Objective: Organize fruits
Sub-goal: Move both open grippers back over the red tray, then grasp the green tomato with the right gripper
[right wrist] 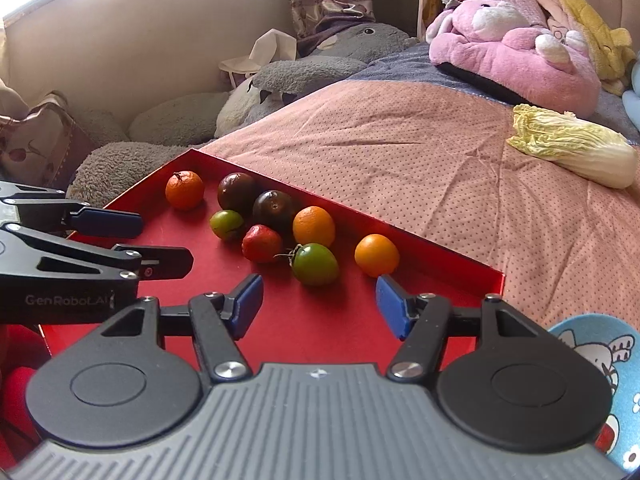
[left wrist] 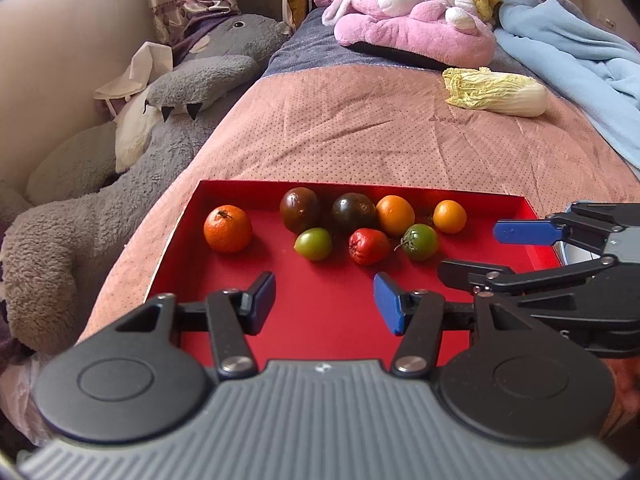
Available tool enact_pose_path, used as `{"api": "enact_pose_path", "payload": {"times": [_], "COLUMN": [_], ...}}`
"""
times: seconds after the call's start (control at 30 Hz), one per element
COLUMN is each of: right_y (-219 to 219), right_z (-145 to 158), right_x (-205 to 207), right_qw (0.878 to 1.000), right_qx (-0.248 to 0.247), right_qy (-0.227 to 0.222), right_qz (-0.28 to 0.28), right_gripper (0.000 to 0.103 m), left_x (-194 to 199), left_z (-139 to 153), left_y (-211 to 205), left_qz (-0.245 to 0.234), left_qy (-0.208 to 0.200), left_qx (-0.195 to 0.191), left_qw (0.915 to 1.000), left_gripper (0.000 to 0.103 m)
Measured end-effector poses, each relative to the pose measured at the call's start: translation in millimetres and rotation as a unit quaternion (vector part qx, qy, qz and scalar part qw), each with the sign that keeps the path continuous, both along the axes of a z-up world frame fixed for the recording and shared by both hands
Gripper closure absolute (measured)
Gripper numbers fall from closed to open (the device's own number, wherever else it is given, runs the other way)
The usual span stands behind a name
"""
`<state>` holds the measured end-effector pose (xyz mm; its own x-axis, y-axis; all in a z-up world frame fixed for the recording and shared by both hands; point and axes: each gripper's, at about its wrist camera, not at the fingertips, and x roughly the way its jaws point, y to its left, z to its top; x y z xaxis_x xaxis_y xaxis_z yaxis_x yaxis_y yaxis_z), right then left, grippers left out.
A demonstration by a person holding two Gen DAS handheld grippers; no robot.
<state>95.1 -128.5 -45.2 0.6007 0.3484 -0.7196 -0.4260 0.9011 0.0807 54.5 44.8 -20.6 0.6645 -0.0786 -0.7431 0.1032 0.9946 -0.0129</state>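
A red tray point(left wrist: 328, 320) point(right wrist: 304, 320) lies on the pink bedspread and holds several fruits. An orange point(left wrist: 227, 228) point(right wrist: 185, 189) sits apart at the left. Two dark plums point(left wrist: 300, 209) point(right wrist: 237, 191), two more oranges point(left wrist: 395, 215) point(right wrist: 314, 226), two green fruits point(left wrist: 419, 241) point(right wrist: 314, 264) and a red fruit point(left wrist: 368, 245) point(right wrist: 261, 243) cluster near the tray's far wall. My left gripper point(left wrist: 324, 304) is open and empty over the tray's near part. My right gripper point(right wrist: 319, 306) is open and empty, just short of the green fruit; it also shows in the left wrist view point(left wrist: 496, 252).
A napa cabbage point(left wrist: 496, 91) point(right wrist: 576, 151) lies on the bedspread beyond the tray. Pink plush toys point(left wrist: 412, 20) and a blue blanket point(left wrist: 568, 60) are at the bed's head. A grey plush point(left wrist: 120, 184) lies left of the bed. A blue patterned plate point(right wrist: 600, 380) sits right of the tray.
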Motion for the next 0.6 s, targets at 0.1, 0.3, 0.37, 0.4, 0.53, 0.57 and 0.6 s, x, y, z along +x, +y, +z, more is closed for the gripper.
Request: {"api": "enact_pose_path", "payload": {"times": [0.1,0.3,0.37,0.4,0.53,0.57,0.6], "right_y": [9.0,15.9,20.0,22.0,26.5,26.2,25.0], "right_z": [-9.8,-24.2,-25.4,-26.2,-31.3,-32.3,-33.0], "right_x": [12.6,32.3,34.0,34.2,34.3,34.7,35.3], "right_qw": [1.0,1.0,1.0,0.999,0.999,0.999,0.999], "right_qx": [-0.01,-0.011,-0.016,-0.021,-0.031,-0.032,-0.031], "right_qy": [0.007,0.02,0.016,0.014,0.015,0.014,0.014], "right_qz": [0.007,0.015,0.021,0.025,0.031,0.031,0.029], "right_gripper": [0.035,0.044,0.045,0.046,0.054,0.055,0.058], "left_x": [2.4,6.0,7.7,8.3,10.8,11.0,11.8], "left_z": [-1.8,-6.3,-7.7,-8.3,-10.4,-10.8,-11.1], "left_y": [5.3,8.5,7.6,7.6,6.9,6.9,6.7], "left_qz": [0.01,0.017,0.018,0.017,0.017,0.017,0.017], "left_qy": [0.007,0.016,0.019,0.02,0.024,0.025,0.025], "left_qx": [-0.011,-0.021,-0.022,-0.023,-0.026,-0.026,-0.027], "left_qw": [0.9999,0.9995,0.9994,0.9994,0.9992,0.9992,0.9992], "left_gripper": [0.046,0.046,0.046,0.046,0.046,0.046,0.046]}}
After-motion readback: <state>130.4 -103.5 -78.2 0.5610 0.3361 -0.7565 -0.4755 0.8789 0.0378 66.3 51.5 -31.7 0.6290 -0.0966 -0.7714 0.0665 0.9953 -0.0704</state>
